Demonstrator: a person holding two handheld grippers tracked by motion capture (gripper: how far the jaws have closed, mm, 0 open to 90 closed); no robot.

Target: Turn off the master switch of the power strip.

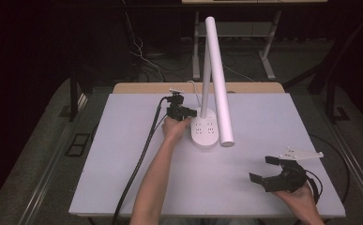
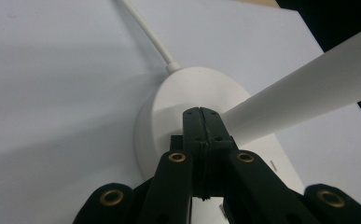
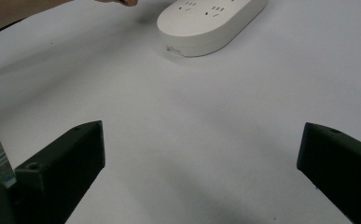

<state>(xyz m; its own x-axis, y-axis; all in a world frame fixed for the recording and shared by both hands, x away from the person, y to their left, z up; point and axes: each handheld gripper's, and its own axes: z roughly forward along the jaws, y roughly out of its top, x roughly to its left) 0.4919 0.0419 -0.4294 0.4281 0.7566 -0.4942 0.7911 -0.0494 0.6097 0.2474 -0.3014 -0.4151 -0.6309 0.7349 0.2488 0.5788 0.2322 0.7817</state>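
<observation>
No readable txt. L gripper (image 1: pixel 192 113) jaws closed, empty, tips on lamp base (image 1: pixel 204 132). R gripper (image 1: pixel 265 169) jaws wide apart, empty, resting low on table (image 1: pixel 123 154).

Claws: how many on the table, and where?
2. The left claw, shut, sits tip against the white lamp base mid-table. The right claw, open, rests at the near right of the table, apart from the lamp.

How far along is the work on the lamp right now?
Done: the left tongs have reached the lamp and sit shut, tips together, against its base beside the stem. In hand: they seem to be pressing something there, perhaps a switch, though none is visible. The lamp does not look lit. Left: the right tongs wait open over the table, holding nothing.
</observation>
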